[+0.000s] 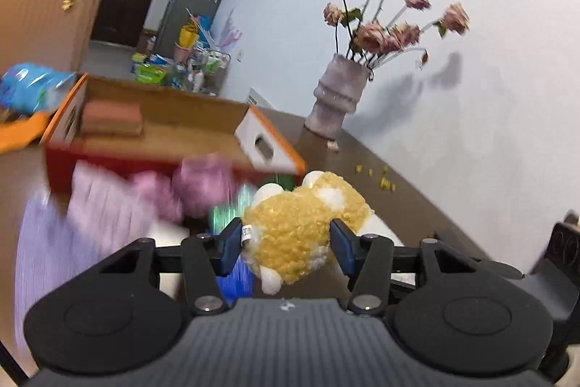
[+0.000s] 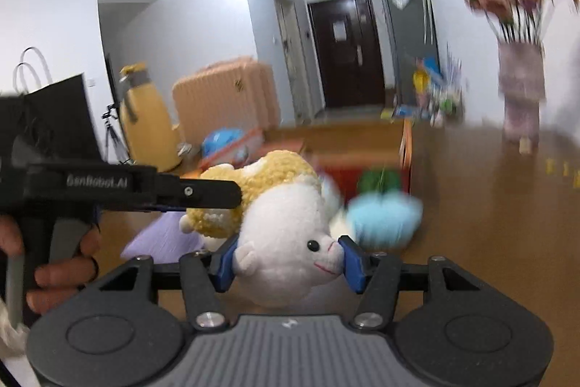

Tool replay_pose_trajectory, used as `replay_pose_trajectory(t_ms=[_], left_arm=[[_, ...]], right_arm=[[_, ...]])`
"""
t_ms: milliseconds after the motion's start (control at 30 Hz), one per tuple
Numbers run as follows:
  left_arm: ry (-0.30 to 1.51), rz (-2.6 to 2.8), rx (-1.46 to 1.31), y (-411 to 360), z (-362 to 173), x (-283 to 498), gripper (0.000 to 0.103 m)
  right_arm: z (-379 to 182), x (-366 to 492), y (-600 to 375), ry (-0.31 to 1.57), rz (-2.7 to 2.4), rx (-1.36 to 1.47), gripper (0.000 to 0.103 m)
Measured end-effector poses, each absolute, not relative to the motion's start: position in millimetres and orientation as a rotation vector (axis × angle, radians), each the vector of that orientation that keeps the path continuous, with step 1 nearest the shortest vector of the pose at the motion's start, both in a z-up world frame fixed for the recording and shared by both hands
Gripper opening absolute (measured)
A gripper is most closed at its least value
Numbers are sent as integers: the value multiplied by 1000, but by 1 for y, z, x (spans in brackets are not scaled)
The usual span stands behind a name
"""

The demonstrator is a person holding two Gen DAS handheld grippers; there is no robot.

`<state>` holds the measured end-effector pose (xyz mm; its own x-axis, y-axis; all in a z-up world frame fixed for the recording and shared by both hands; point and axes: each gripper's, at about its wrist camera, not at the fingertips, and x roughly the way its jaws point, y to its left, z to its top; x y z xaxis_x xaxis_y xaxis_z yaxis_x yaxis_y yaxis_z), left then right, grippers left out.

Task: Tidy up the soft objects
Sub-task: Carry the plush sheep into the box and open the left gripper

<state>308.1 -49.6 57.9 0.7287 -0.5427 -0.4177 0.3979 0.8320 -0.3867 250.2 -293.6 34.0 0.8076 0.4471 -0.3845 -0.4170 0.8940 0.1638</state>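
Blurred beyond telling: a pink and lilac heap (image 1: 119,209) at lower left of the left wrist view, a pale blue fluffy thing (image 2: 384,218) and a green one (image 2: 380,180) in the right wrist view. Cut off by the tools' bodies: underside of the plush toy (image 2: 290,242). Left tool (image 1: 286,242) pinching the toy's yellow curly body, right tool (image 2: 290,263) pinching its white head, both pairs of pads pressed into it, toy lifted above the brown tabletop (image 1: 417,202). Open tabletop toward the wall, scattered with small yellow bits (image 1: 384,178). Vase of dried roses (image 1: 339,97) upright near the far edge. Open cardboard box (image 1: 174,129) just behind the heap, holding a reddish-brown block (image 1: 110,118).
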Motion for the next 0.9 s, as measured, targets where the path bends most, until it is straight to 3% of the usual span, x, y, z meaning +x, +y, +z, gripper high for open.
replay_pose_trajectory(t_ms=[167,400,567,667,733,900], left_arm=[[579,-553,-257,-56,91,444,52],[783,-444,-312,-80,45,614,49],[844,-400,-235,-92,17,651,50],[826,-390,-248,-85,17,653,63],[769,-374,-210,-79,26,644,72],[679,-355,-196,-59,76,613,74]], right_arm=[[72,357,-282,407,339,61,56],[54,517,-263,580,155,73,54],[24,573,-234,688,72,-67,58],[20,578,-224,703,81,-87,61],[21,574,-222,691,85,-78,63],[48,552,-233,641,84,-93,66]])
